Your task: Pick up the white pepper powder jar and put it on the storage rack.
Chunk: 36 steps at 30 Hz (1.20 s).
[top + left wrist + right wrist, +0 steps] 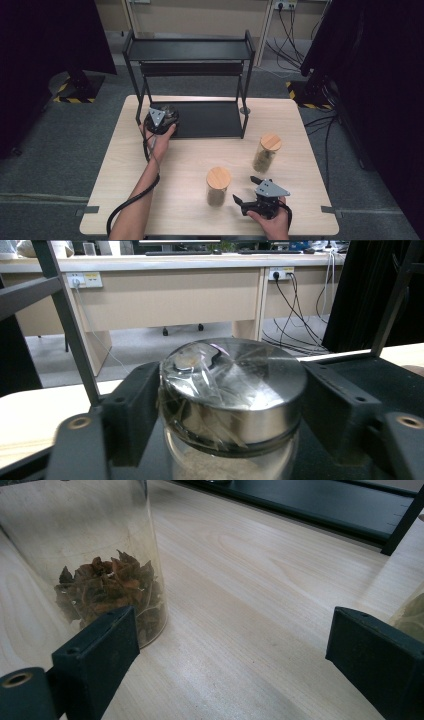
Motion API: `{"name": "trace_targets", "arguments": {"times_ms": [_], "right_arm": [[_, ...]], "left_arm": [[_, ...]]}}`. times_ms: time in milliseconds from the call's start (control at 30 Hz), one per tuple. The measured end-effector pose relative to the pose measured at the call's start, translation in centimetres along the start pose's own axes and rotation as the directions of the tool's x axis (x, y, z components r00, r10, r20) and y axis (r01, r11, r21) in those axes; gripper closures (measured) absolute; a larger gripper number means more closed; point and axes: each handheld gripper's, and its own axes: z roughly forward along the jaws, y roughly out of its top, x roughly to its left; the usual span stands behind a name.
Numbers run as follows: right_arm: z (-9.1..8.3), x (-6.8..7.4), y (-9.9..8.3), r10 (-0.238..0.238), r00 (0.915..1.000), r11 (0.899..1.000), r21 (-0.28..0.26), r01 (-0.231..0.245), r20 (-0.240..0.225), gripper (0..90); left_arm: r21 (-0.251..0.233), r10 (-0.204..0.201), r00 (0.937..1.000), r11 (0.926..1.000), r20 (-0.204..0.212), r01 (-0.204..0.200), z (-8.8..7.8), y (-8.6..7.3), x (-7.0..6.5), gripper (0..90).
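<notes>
In the left gripper view the clear glass jar with the steel lid [232, 385] is cut off below its shoulder; whether the black pads [137, 410] press it is unclear.

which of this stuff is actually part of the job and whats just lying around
In the job:
- glass jar with a steel lid, between the left gripper's jaws
- black metal two-tier rack
- two glass jars with wooden lids, probably next

Lying about:
- black floor cables
- wall socket
</notes>
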Motion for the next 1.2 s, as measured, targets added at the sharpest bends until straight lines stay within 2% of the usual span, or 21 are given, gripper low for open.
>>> {"name": "trace_targets", "arguments": {"times_ms": [133,300,433,733,1200], "right_arm": [[0.0,0.0,0.0,-0.001,1.0,1.0,0.0,0.001,0.0,6.9],[0.0,0.0,0.0,-0.003,1.0,1.0,0.002,0.003,-0.001,6.9],[0.0,0.1,0.0,-0.004,1.0,1.0,0.003,0.004,-0.001,6.9],[0.0,0.1,0.0,-0.005,1.0,1.0,0.002,0.005,0.001,6.9],[0.0,0.1,0.0,-0.005,1.0,1.0,0.004,0.005,0.002,6.8]], "left_arm": [[-0.001,-0.009,1.0,1.0,-0.001,0.009,-0.3,0.2,-0.1,20.0],[0.004,0.0,1.0,1.0,-0.005,0.0,-0.7,0.2,-0.2,17.5],[0.012,-0.004,0.9999,0.9999,-0.012,0.004,-1.0,0.0,-0.3,16.8],[-0.005,-0.002,0.9997,1.0,-0.026,0.001,-1.9,-0.1,-0.3,16.3],[-0.016,0.002,0.9997,0.9999,-0.023,-0.002,-3.3,-0.2,-0.5,15.1]]}}
